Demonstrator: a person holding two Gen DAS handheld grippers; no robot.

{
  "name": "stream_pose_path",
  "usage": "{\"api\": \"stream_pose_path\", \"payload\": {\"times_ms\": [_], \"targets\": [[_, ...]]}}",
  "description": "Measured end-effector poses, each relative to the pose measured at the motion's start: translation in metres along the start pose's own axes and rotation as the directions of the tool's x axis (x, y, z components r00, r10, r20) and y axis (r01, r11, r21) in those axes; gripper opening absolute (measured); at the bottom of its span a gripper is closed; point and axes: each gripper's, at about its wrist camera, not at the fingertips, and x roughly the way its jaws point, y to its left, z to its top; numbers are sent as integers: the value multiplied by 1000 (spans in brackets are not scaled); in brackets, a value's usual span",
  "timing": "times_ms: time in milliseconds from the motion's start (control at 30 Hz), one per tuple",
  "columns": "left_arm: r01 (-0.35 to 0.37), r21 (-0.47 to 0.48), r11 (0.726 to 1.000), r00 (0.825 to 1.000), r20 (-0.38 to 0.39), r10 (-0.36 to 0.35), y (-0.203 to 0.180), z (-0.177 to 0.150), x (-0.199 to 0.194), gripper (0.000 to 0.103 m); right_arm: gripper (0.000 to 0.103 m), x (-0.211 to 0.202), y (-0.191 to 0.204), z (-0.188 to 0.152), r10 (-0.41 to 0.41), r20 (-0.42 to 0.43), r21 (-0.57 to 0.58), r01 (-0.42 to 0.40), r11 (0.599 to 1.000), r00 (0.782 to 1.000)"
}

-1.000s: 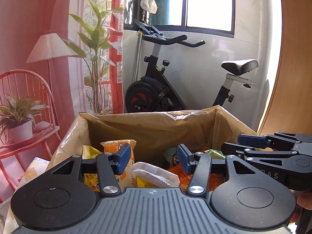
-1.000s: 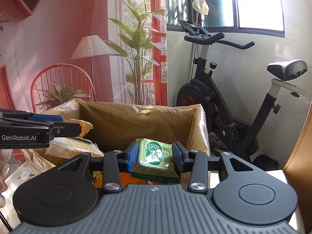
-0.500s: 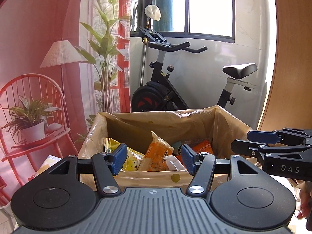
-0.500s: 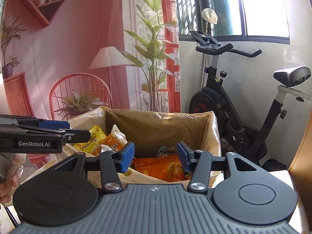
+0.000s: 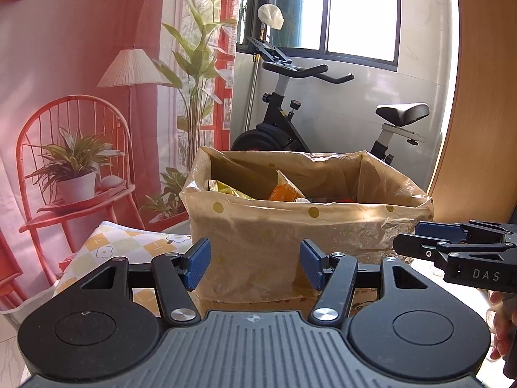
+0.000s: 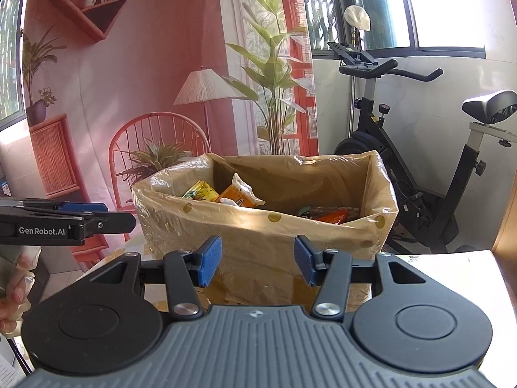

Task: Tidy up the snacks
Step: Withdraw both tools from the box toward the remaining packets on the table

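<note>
L gripper [image 5: 252,263] & R gripper [image 6: 257,260] both wide open, empty, just short of lined box [image 6: 265,245] w/ snack packs [image 6: 240,194].

Count: one lined box [image 6: 268,236]; one yellow packet [image 6: 200,191], one orange packet [image 6: 237,194], one red-orange packet [image 6: 332,216]; further contents hidden. Two grippers, left gripper [image 5: 252,268], right gripper [image 6: 257,260].

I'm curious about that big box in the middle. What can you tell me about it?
The box is an open-topped carton lined with a crinkly tan plastic bag with gold dots, folded over its rim. It stands upright on a surface. Inside lie snack packets: yellow, orange, and more at the right. Both claws are open and apart from it.
</note>
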Motion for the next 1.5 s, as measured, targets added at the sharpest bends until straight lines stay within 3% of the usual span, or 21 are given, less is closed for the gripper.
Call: {"api": "stream_pose_path", "payload": {"times_ms": [533,1500], "targets": [[-49,-46,998,997,-69,46,28,-39,-5,63,53,3,14,-49,20,-87,23,-18,1000,996],[-54,-8,999,981,-185,51,41,-88,32,63,53,44,0,-104,-12,-235,75,30,997,972]]}}
